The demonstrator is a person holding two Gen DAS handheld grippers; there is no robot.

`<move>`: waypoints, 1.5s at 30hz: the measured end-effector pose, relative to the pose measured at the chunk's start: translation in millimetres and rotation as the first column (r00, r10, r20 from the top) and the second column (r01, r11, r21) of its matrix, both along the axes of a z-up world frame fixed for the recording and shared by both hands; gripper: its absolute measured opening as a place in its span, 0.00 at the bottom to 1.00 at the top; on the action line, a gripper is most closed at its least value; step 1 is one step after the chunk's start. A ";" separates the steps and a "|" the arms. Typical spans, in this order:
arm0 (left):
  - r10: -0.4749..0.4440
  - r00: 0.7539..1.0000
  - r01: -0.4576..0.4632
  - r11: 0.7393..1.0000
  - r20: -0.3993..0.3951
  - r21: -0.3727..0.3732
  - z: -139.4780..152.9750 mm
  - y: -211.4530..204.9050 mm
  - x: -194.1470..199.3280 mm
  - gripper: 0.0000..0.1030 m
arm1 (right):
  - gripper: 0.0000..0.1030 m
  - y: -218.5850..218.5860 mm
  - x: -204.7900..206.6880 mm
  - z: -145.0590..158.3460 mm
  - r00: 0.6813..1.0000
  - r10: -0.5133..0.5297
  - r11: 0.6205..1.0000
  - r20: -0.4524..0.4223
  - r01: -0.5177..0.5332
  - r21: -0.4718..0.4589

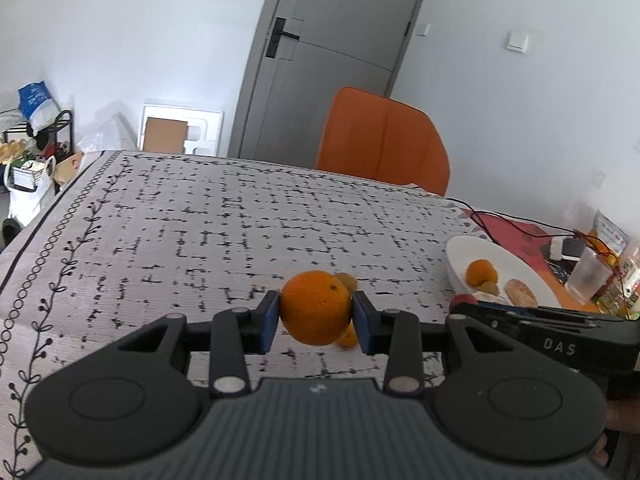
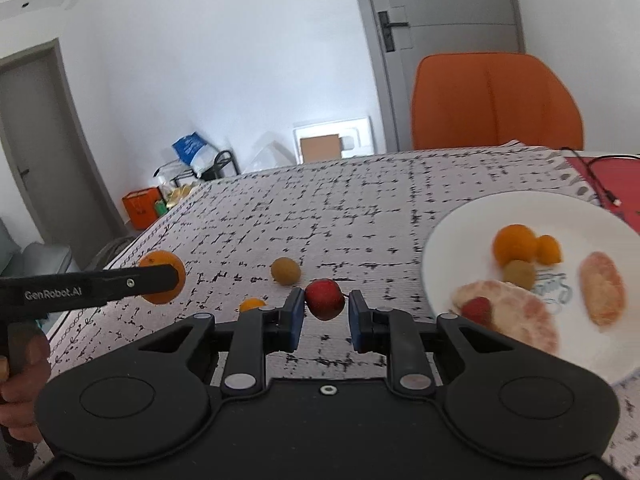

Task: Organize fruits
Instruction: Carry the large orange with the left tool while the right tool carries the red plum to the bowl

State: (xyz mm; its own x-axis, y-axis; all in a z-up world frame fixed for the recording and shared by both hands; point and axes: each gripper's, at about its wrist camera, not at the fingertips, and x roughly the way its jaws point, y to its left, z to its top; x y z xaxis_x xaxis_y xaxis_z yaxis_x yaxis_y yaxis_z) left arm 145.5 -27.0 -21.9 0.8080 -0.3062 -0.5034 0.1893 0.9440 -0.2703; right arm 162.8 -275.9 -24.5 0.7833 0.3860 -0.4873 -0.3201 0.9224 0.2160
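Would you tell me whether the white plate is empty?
Not empty: the white plate holds orange fruits, a brownish one and peeled segments.

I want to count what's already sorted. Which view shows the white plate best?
The right wrist view: nearly the whole white plate and its fruit show, though blurred. The left wrist view catches it only small at the right edge, partly hidden behind the other tool.

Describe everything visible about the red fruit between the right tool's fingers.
The red fruit is small, round and smooth-skinned, deep red with a darker underside; its kind cannot be told. It sits between the blue pads of the right tool, lifted above the patterned tablecloth. The left pad looks to touch it; a thin gap seems to show at the right pad, though the closed jaws suggest a grip. The white plate lies to its right.
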 end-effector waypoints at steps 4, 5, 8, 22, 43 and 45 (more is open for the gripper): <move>-0.033 0.999 0.033 0.999 0.006 0.004 2.8 -11.2 0.0 0.37 | 0.21 -12.6 -9.3 4.4 0.999 -0.033 0.999 0.019 0.033 0.014; -0.039 0.999 0.039 0.999 0.009 0.006 3.7 -14.2 -0.3 0.37 | 0.21 -15.8 -11.4 5.4 0.999 -0.040 0.999 0.023 0.040 0.017; -0.055 0.998 0.054 0.999 0.014 0.005 5.2 -22.2 0.6 0.37 | 0.21 -26.0 -16.3 7.0 0.997 -0.065 0.998 0.032 0.064 0.022; -0.123 0.992 0.123 0.992 0.021 0.011 7.5 -56.8 6.2 0.37 | 0.21 -64.6 -32.8 5.8 0.987 -0.155 0.988 0.040 0.154 0.030; -0.223 0.975 0.221 0.974 0.025 0.054 8.0 -108.0 19.5 0.37 | 0.32 -119.2 -41.5 -7.6 0.956 -0.294 0.955 0.025 0.292 0.062; -0.229 0.973 0.227 0.972 0.027 0.058 8.4 -111.6 22.4 0.37 | 0.33 -122.5 -41.5 -8.5 0.953 -0.303 0.951 0.023 0.301 0.064</move>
